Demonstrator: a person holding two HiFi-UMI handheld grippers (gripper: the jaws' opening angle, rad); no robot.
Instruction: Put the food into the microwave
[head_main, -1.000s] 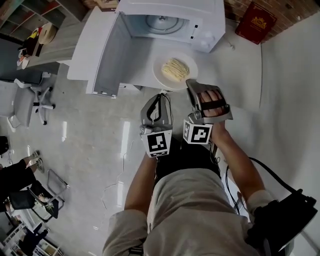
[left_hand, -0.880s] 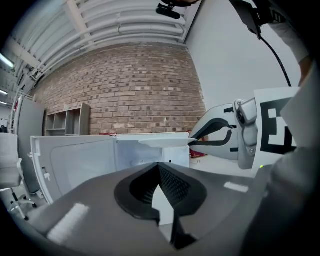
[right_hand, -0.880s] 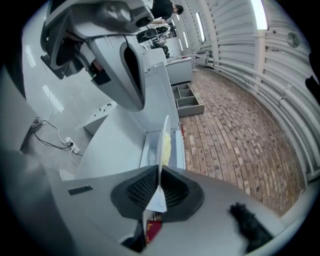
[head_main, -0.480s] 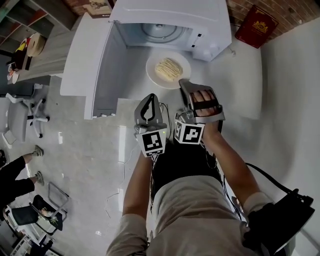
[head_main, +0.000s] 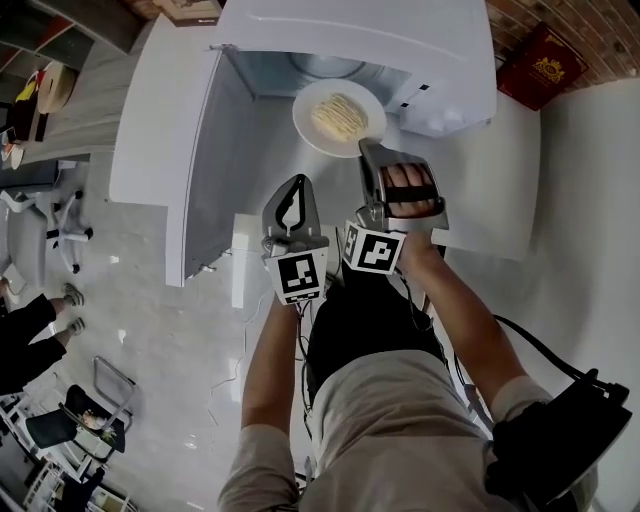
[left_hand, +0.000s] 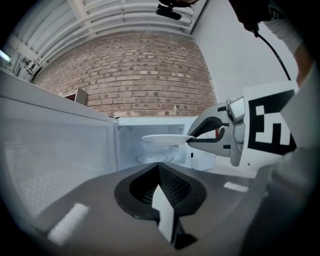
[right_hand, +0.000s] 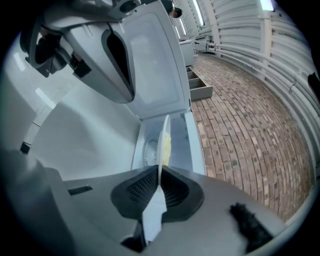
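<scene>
Left gripper (head_main: 296, 188): jaws pressed together, nothing between them, carried just beside the right one. Right gripper (head_main: 366, 150): jaws pinching the near rim of the white plate (head_main: 302, 118), which is held level. Food (head_main: 340, 116): pale yellow heap, centred on the plate. The plate is at the mouth of the microwave (head_main: 400, 45), above the level of the glass turntable (left_hand: 150, 158). Door (head_main: 160, 110): swung fully open to the left. Red book (head_main: 545, 65): against the brick wall, right of the microwave.

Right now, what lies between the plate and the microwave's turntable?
Nothing. In the left gripper view the plate hangs above the turntable, with only bare air between them.
</scene>
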